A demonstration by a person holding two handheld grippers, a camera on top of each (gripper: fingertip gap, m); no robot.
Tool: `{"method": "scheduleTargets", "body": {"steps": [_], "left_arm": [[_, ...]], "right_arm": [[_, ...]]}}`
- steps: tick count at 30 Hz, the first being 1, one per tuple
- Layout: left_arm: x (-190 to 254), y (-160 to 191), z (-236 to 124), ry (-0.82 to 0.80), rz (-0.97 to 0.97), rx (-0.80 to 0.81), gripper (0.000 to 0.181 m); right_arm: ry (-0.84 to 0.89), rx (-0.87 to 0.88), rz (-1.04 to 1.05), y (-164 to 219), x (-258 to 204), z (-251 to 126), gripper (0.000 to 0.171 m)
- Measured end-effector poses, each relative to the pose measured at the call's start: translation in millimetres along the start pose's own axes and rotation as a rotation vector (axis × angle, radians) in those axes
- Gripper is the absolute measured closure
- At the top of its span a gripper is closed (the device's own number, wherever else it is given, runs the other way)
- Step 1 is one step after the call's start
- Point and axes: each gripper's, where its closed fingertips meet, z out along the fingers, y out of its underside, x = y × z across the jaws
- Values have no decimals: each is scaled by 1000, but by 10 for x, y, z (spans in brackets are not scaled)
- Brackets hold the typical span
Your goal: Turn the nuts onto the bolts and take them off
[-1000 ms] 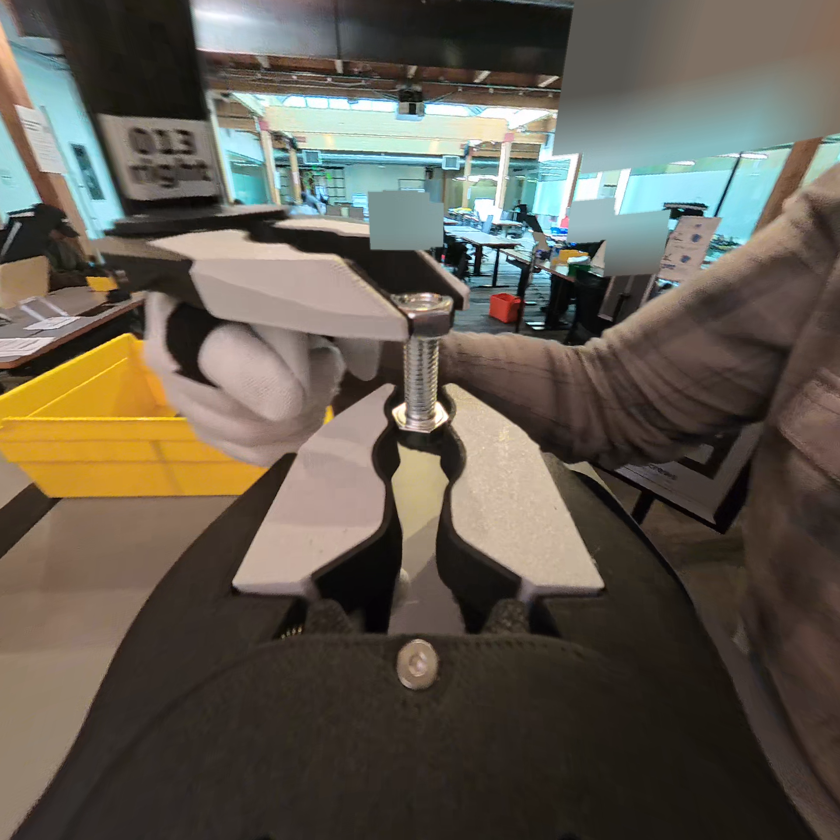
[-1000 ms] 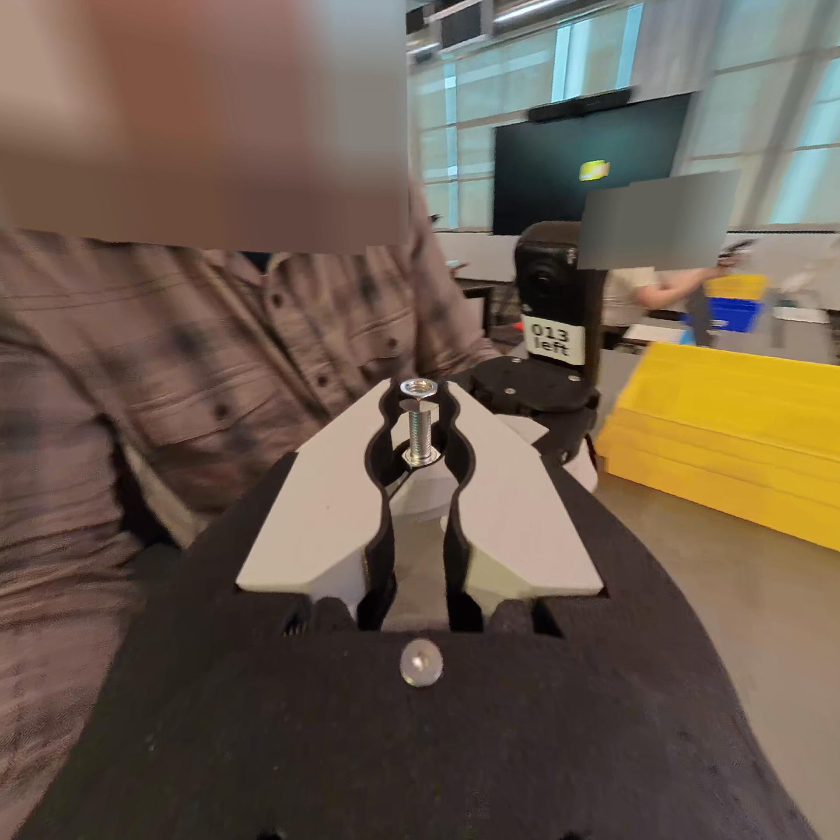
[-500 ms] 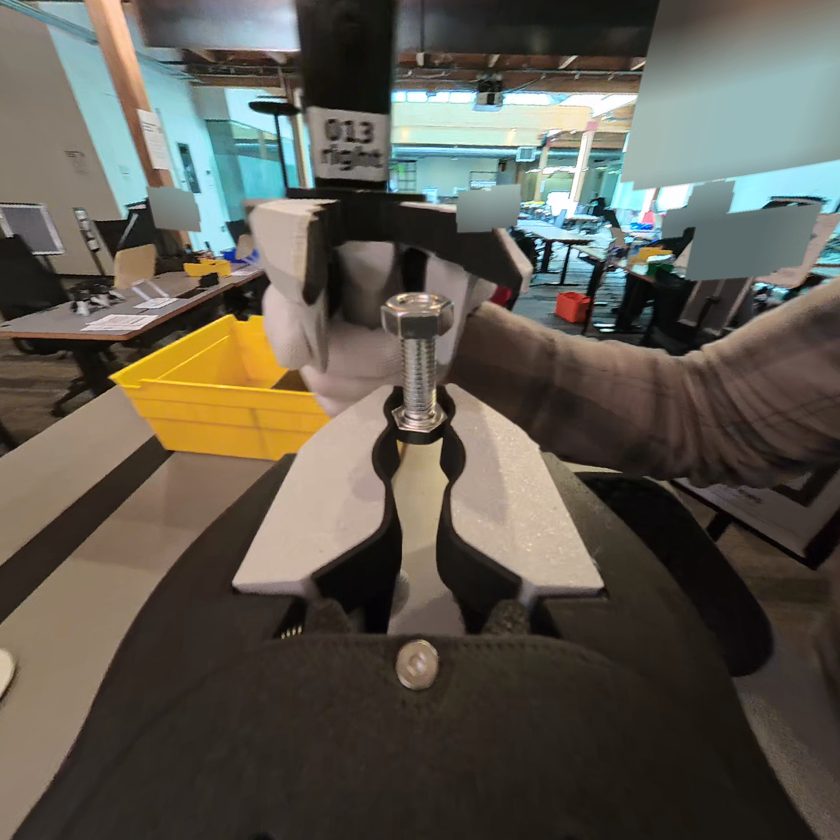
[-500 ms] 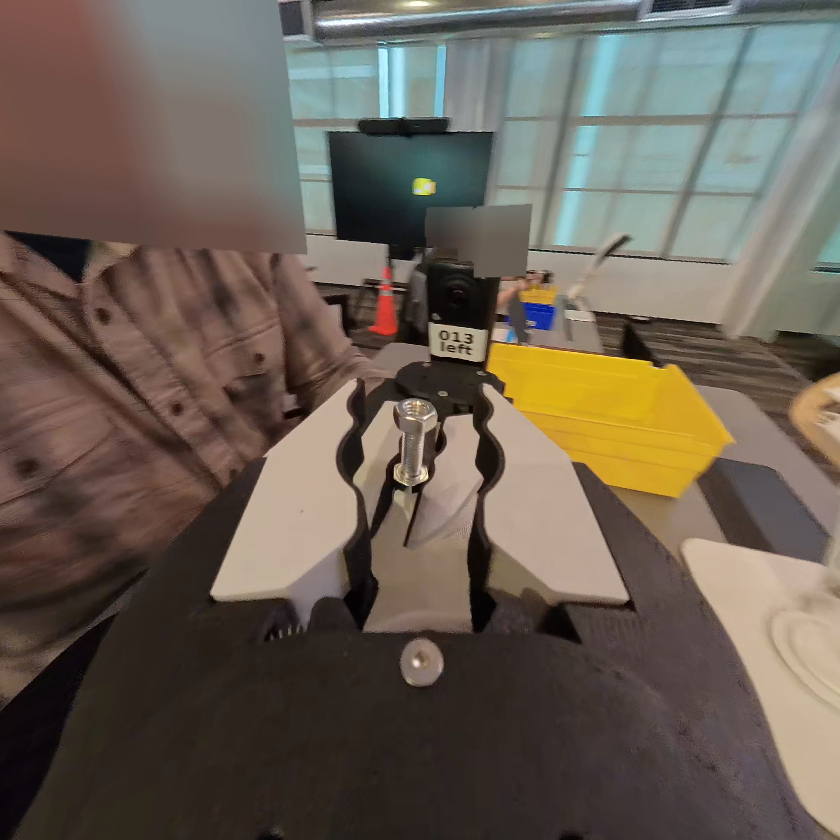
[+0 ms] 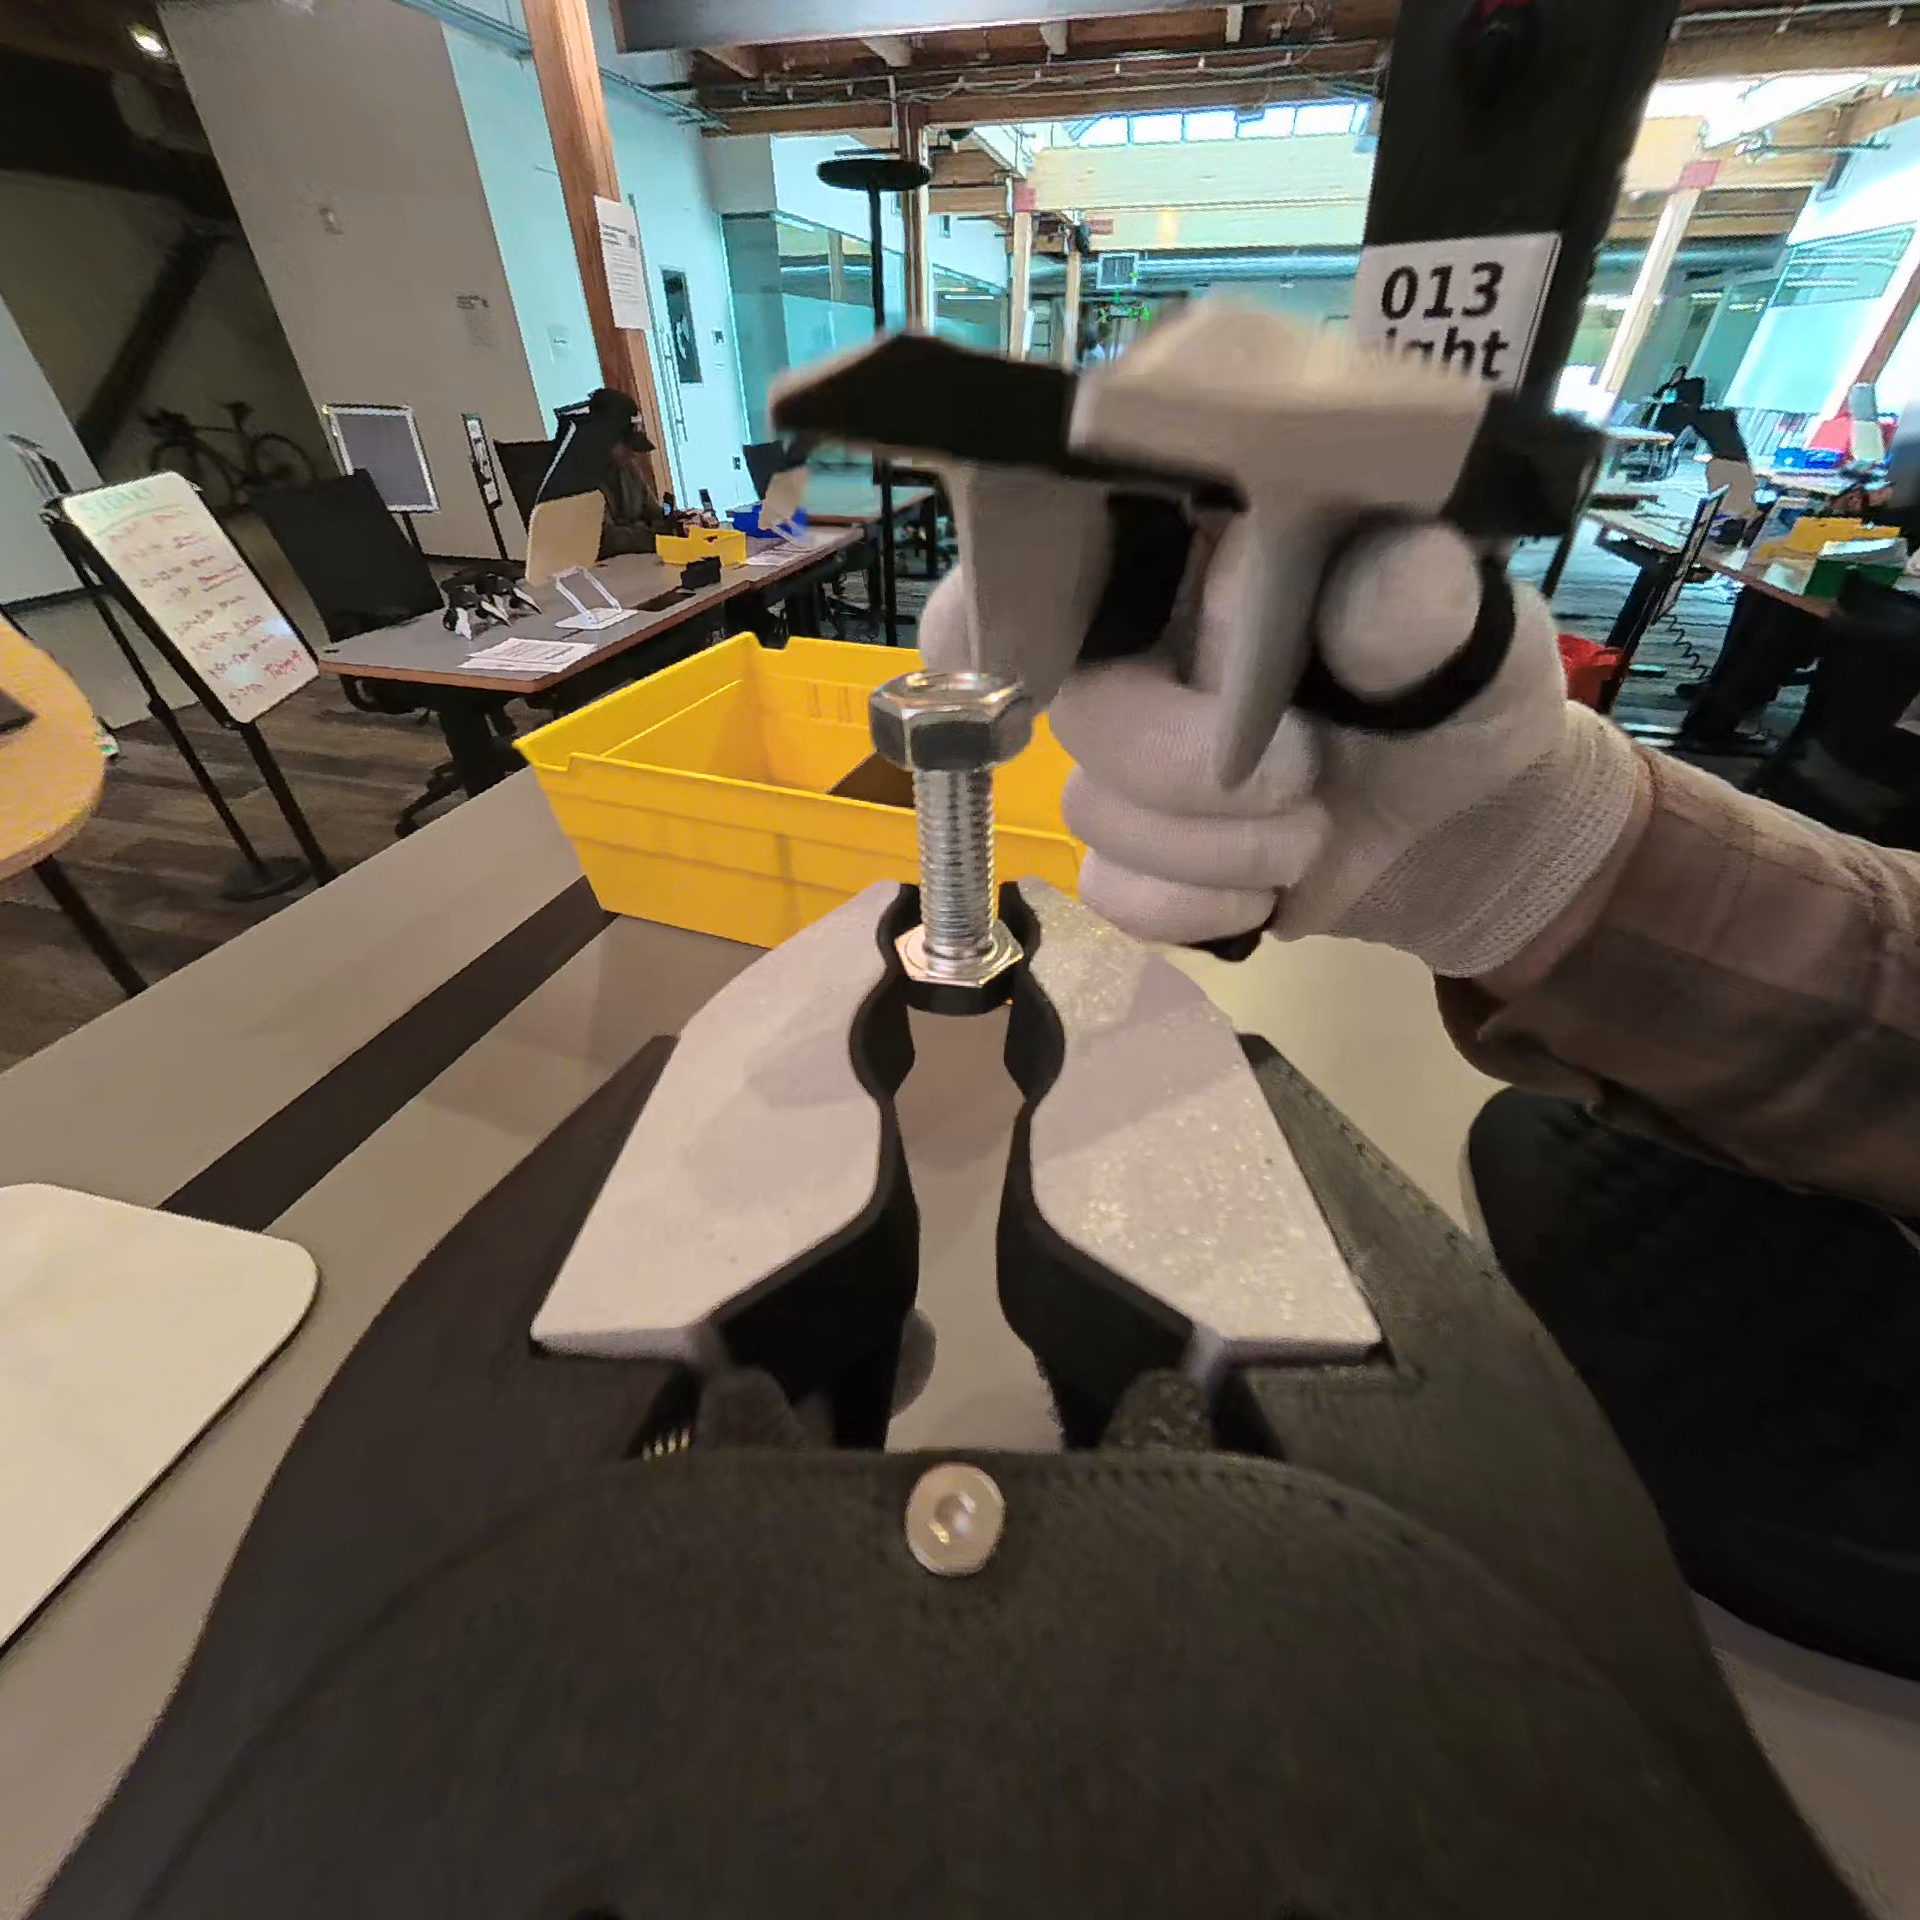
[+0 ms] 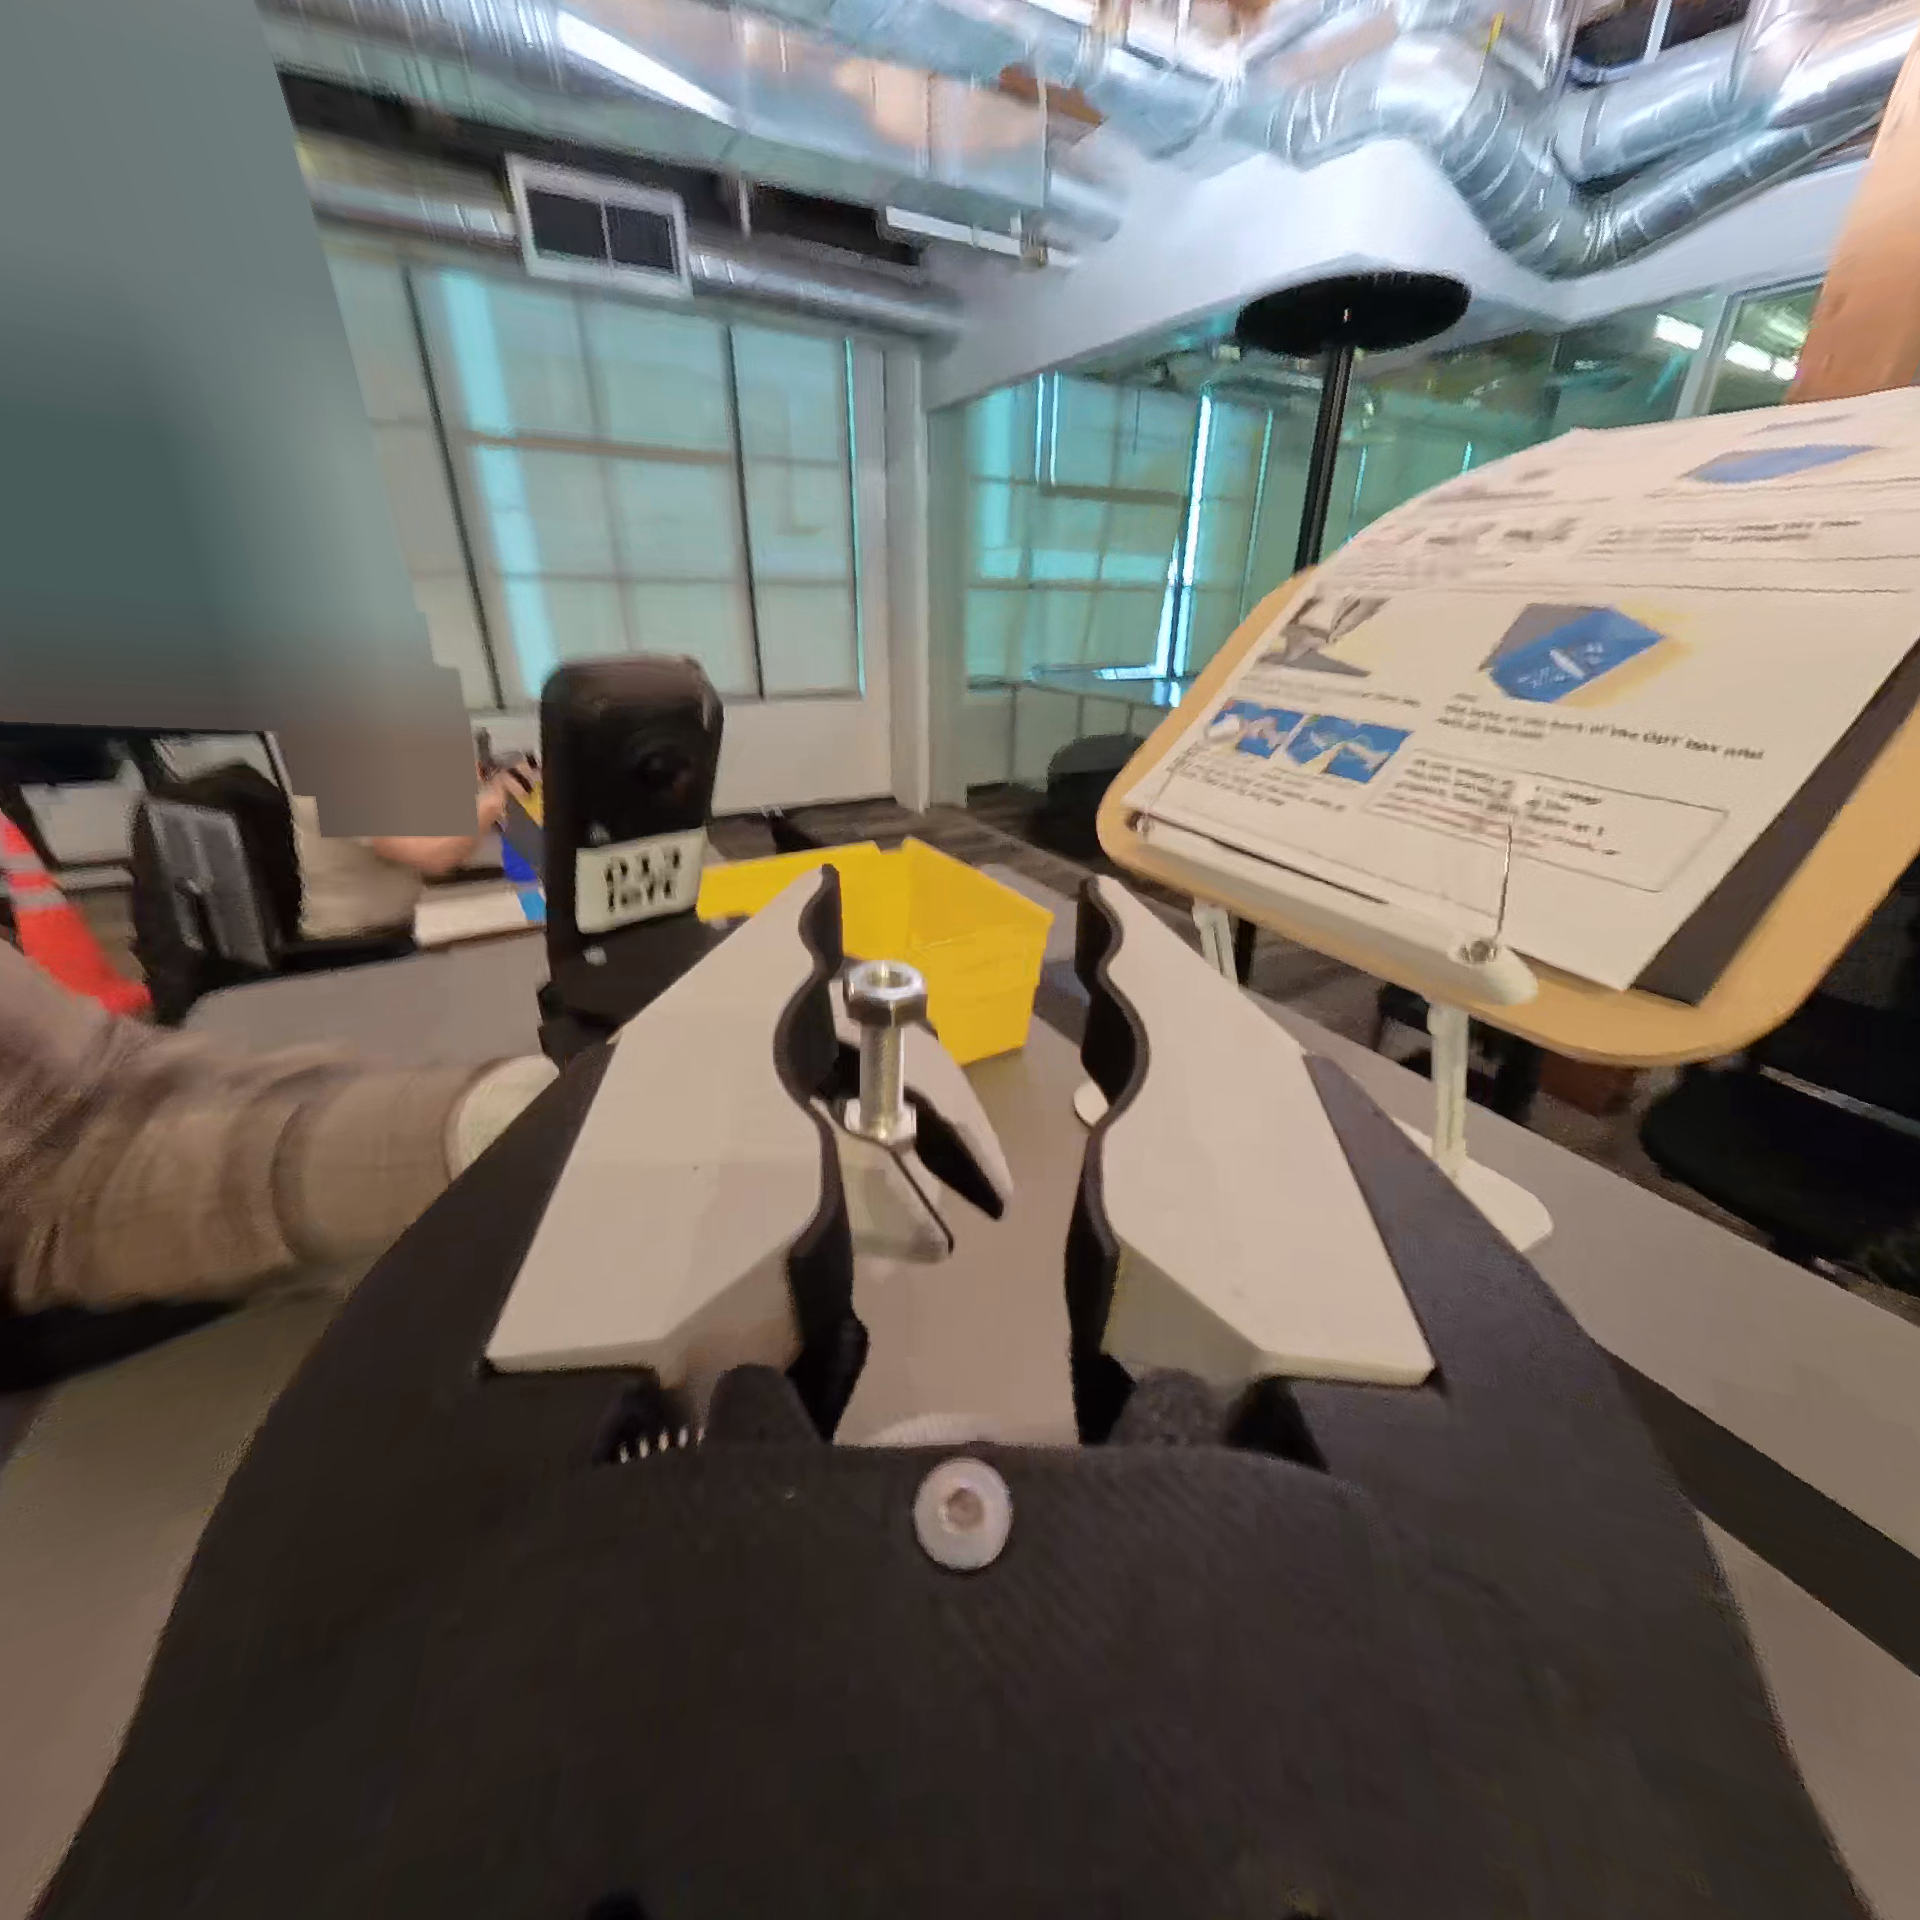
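1. The bolt (image 5: 958,821) stands upright, head up, with its nut (image 5: 958,954) near the bottom of the thread, clamped between the tips of the left gripper (image 5: 956,971). From where I stand, that pinch on the nut looks like the only thing holding the assembly. If it slackens, I'd expect bolt and nut to drop to the grey table (image 5: 312,997).

2. The right gripper (image 6: 956,997) is spread apart around the bolt's head and, as far as I can see, touches nothing. If it closes off-centre, on a corner of the hex head, it could push the bolt sideways and cock it in the nut.

3. Turning the head while the bolt is tilted could bind the thread. A loose grip on the head would likely just slip round the flats.

4. The gloved hand (image 5: 1299,769) working the right gripper sits just beside the bolt, so a hurried regrasp might knock it.

5. The yellow bin (image 5: 748,821) is behind and the paper stand (image 6: 1558,727) close on the right. A wide swing of the right gripper could clip the stand.
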Motion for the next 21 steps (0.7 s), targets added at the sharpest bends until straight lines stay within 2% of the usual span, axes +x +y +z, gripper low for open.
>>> {"method": "scheduleTargets", "body": {"steps": [7,9,11,16,21], "left_arm": [[-174,-49,-86,-42,-7,13,167],[-204,-56,-107,-47,-11,13,167],[-240,-66,-131,-63,2,9,167],[-432,-115,-246,-129,20,-2,167],[-682,-115,-354,-229,-16,3,167]], "right_arm": [[-60,153,9,-902,302,238,129],[-67,195,-20,-1059,343,298,129],[-75,195,-41,-991,322,330,129],[-158,94,-39,-376,190,413,134],[-172,-1,-33,-54,115,588,133]]}}
